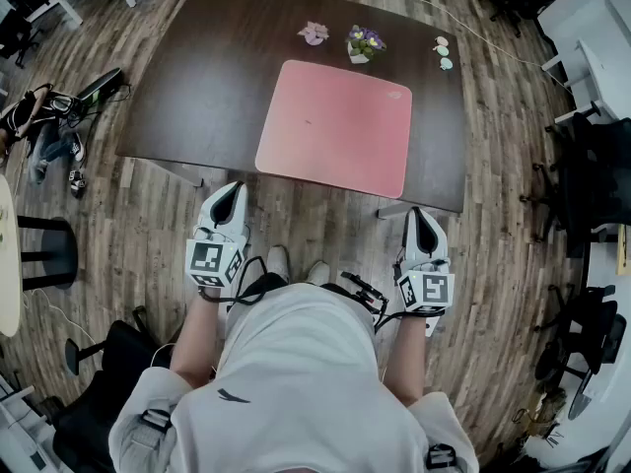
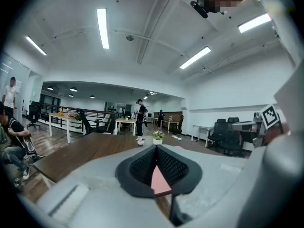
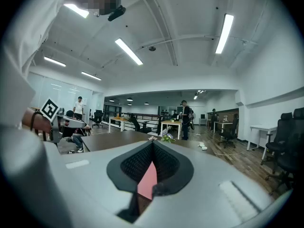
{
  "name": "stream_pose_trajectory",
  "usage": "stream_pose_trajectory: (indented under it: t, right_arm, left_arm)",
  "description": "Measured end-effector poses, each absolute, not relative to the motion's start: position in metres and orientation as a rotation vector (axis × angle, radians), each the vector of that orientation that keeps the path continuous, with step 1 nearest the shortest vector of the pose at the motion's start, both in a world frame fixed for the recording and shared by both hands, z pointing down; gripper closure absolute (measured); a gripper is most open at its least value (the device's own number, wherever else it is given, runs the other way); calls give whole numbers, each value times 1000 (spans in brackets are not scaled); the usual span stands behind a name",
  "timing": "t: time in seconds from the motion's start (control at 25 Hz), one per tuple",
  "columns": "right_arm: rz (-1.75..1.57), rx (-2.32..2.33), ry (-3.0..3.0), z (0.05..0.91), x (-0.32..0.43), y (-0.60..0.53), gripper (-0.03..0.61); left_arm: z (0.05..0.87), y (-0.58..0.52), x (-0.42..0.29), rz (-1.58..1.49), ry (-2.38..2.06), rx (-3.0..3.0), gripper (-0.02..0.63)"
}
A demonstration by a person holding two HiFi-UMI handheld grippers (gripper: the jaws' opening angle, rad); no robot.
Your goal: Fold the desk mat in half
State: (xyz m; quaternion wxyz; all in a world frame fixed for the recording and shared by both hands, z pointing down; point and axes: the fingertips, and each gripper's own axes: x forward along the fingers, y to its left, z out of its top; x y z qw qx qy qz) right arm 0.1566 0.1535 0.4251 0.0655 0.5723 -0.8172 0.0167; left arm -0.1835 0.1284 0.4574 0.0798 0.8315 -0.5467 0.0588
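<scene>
A pale top [image 1: 296,382] is seen nearest, filling the bottom of the head view, with both forearms stretched forward from it. The left gripper [image 1: 233,191] and the right gripper [image 1: 420,217] are held out just ahead of the body, one at each side, each with its marker cube [image 1: 209,261] turned up toward the camera. In each gripper view the jaws are seen pressed together at their tips, with nothing caught between them; only a strip of pink shows past the dark pads. Between the two grippers a pair of light shoes [image 1: 280,262] is seen on the wooden floor [image 1: 325,220]. Both grippers are held over that floor, short of the near edge of the dark brown counter [image 1: 207,87] and apart from everything on it. The desk mat [image 1: 335,126], pink and rectangular with rounded corners, is laid flat and unfolded on the counter, right of its middle, its near edge close to the counter's near edge. Beyond the mat, along the counter's far side, a small flower pot [image 1: 363,43] is placed near a pink ornament [image 1: 314,33], and a few small pale pieces [image 1: 443,52] are gathered toward the far right corner. Black office chairs [image 1: 601,175] are seen on the floor at the right.
</scene>
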Motion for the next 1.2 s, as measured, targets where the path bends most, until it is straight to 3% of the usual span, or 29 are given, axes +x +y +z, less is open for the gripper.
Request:
stream_pose_trajectory:
  t: [1.2]
  right_arm:
    - [115,1834,-2343,447,134,139,574]
  left_arm:
    - [513,48,-175,185,-1387,2442,607]
